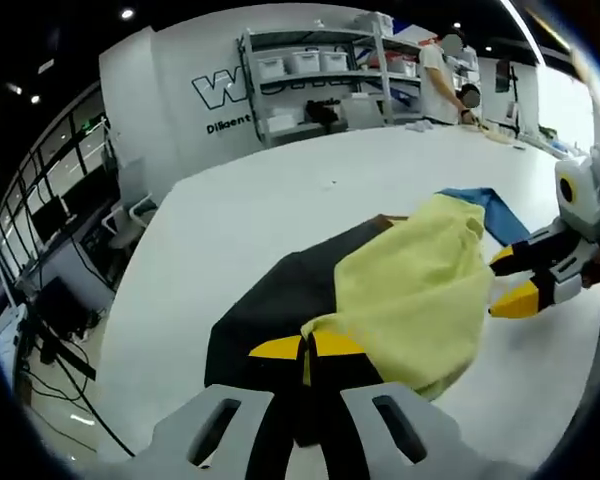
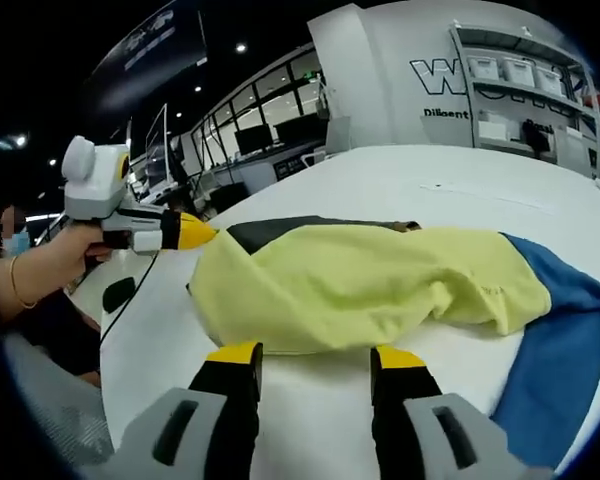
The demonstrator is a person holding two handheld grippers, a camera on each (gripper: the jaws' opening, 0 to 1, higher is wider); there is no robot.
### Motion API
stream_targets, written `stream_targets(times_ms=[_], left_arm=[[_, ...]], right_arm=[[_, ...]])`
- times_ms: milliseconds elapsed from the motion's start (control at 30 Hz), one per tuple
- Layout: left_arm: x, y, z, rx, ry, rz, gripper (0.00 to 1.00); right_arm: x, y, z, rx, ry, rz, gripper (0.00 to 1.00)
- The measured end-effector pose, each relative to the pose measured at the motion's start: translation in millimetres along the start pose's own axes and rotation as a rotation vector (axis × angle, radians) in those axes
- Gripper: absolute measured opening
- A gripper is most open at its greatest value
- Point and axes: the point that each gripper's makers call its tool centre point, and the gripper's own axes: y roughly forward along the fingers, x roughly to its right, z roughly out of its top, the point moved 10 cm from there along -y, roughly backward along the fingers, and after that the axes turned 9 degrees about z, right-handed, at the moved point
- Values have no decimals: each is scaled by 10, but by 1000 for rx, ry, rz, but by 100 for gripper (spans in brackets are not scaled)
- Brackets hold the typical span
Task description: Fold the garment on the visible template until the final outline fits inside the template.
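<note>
A yellow garment (image 1: 420, 290) lies bunched over a black template sheet (image 1: 270, 300) on the white table. A blue fabric part (image 1: 500, 212) sticks out from its far end. My left gripper (image 1: 306, 347) is shut on the garment's near corner. In the right gripper view it (image 2: 195, 232) comes in from the left, its yellow tip pinching the yellow garment (image 2: 360, 285) over the black template (image 2: 270, 230). My right gripper (image 2: 317, 357) stands open just before the garment's long edge, with the blue fabric (image 2: 550, 350) to its right. In the left gripper view it (image 1: 510, 278) is at the garment's right side, jaws apart.
The white table (image 1: 280, 200) stretches far behind the garment. Shelves with white bins (image 1: 310, 80) and a person (image 1: 440, 80) stand at the back. A hand (image 2: 50, 265) holds the left gripper. Desks and monitors (image 2: 270, 140) lie beyond the table's edge.
</note>
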Motion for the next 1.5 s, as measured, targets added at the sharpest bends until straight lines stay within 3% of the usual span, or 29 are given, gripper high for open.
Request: stream_targets(times_ms=[233, 333, 400, 500, 600, 1033, 1200, 1300, 1500], left_arm=[[-15, -3, -42, -15, 32, 13, 2], [-47, -7, -57, -19, 41, 24, 2], [-69, -6, -72, -26, 45, 31, 2], [-80, -12, -86, -30, 43, 35, 2], [-81, -14, -105, -35, 39, 33, 2], [-97, 13, -189, -62, 41, 33, 2], [-98, 41, -212, -76, 46, 34, 2], [-107, 46, -208, -80, 30, 41, 2], [-124, 98, -228, -105, -12, 63, 2]], right_arm=[[105, 22, 77, 43, 43, -6, 14], [94, 29, 177, 73, 16, 11, 3], [103, 59, 281, 105, -13, 8, 0], [133, 130, 351, 107, -23, 10, 3], [193, 257, 340, 55, -14, 17, 5], [292, 442, 363, -16, 28, -7, 6], [246, 354, 421, 7, 34, 1, 14], [146, 241, 457, 21, -37, 25, 24], [-42, 132, 417, 26, -84, 75, 30]])
